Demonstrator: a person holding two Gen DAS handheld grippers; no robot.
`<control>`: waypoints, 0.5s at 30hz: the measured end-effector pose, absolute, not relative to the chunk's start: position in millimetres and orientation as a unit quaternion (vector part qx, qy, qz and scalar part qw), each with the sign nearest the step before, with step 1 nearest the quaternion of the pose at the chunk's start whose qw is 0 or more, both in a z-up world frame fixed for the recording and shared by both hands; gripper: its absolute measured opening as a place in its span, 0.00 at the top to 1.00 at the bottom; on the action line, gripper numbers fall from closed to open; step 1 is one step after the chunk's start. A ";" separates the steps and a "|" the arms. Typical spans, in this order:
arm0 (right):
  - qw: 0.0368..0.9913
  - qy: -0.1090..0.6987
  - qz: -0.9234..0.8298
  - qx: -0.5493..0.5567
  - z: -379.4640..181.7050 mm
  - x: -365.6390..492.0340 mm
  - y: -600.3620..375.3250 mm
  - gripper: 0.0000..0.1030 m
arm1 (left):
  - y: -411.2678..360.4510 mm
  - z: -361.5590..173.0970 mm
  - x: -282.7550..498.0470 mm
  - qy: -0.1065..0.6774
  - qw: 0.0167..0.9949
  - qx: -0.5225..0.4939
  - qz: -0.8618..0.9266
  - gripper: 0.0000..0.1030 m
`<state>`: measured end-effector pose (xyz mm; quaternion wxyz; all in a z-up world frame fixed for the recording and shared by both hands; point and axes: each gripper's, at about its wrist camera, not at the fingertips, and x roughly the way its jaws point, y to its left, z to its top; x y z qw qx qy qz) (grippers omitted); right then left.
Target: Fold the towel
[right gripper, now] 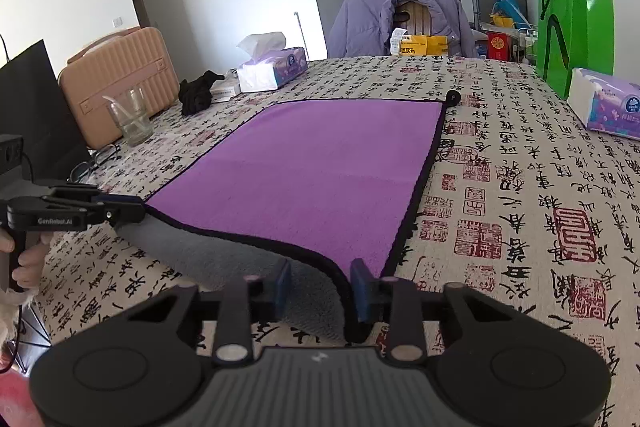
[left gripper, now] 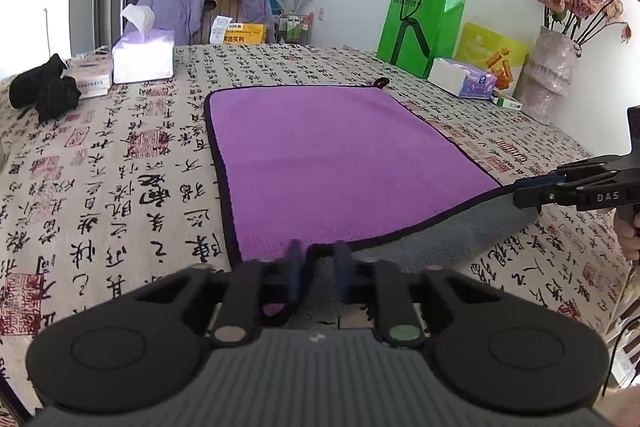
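A purple towel (left gripper: 320,155) with a black hem and grey underside lies on the calligraphy-print tablecloth (left gripper: 120,167); it also shows in the right wrist view (right gripper: 320,175). Its near edge is lifted, showing the grey side (left gripper: 460,231). My left gripper (left gripper: 319,267) is shut on the near left corner; it shows from the side in the right wrist view (right gripper: 132,209). My right gripper (right gripper: 320,287) has the near right corner between its blue pads with a gap still showing; it appears pinching that corner in the left wrist view (left gripper: 520,193).
Tissue boxes (left gripper: 143,57) (right gripper: 604,105), a black cloth (left gripper: 44,89), a green bag (left gripper: 424,19), a flower vase (left gripper: 550,75), a glass beaker (right gripper: 130,117) and a tan case (right gripper: 120,79) ring the towel. A chair with a purple jacket (right gripper: 396,21) stands behind the table.
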<state>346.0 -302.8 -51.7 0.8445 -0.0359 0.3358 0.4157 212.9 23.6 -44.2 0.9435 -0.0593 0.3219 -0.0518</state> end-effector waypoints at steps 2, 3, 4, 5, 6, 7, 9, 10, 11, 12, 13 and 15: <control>0.842 0.338 0.418 -0.035 -51.1 346.7 -303.3 0.92 | 23.6 -43.0 212.7 0.321 0.944 -0.059 -0.050 0.94; 0.841 0.338 0.420 -0.035 -50.7 346.7 -303.4 0.92 | 23.4 -42.2 212.9 0.321 0.944 -0.057 -0.050 0.94; 0.841 0.337 0.422 -0.037 -50.4 346.3 -303.3 0.94 | 22.0 -41.2 212.5 0.319 0.945 -0.051 -0.049 0.94; 0.841 0.336 0.423 -0.039 -50.1 345.8 -302.9 0.95 | 20.8 -40.0 211.9 0.317 0.946 -0.046 -0.047 0.95; 0.841 0.335 0.423 -0.041 -49.4 345.1 -302.4 0.95 | 19.7 -38.9 211.7 0.315 0.947 -0.042 -0.047 0.95; 0.842 0.334 0.422 -0.042 -48.9 345.3 -302.0 0.95 | 18.0 -37.5 211.7 0.313 0.948 -0.037 -0.046 0.95; 0.842 0.331 0.423 -0.044 -47.0 344.8 -301.9 0.95 | 15.8 -35.3 210.7 0.309 0.949 -0.031 -0.044 0.95; 0.843 0.330 0.423 -0.045 -46.0 344.5 -301.5 0.95 | 15.3 -34.2 210.6 0.308 0.950 -0.029 -0.044 0.95; 0.843 0.328 0.423 -0.046 -44.8 344.3 -301.3 0.95 | 15.0 -33.1 210.8 0.307 0.950 -0.028 -0.045 0.95; 0.844 0.327 0.423 -0.047 -43.7 343.9 -301.0 0.95 | 14.9 -32.0 211.0 0.305 0.951 -0.027 -0.046 0.95; 0.845 0.325 0.422 -0.049 -42.3 343.8 -300.6 0.95 | 14.3 -30.7 212.0 0.305 0.951 -0.023 -0.045 0.95; 0.846 0.323 0.420 -0.052 -40.0 343.5 -299.6 0.95 | 12.9 -28.1 213.2 0.302 0.952 -0.014 -0.041 0.95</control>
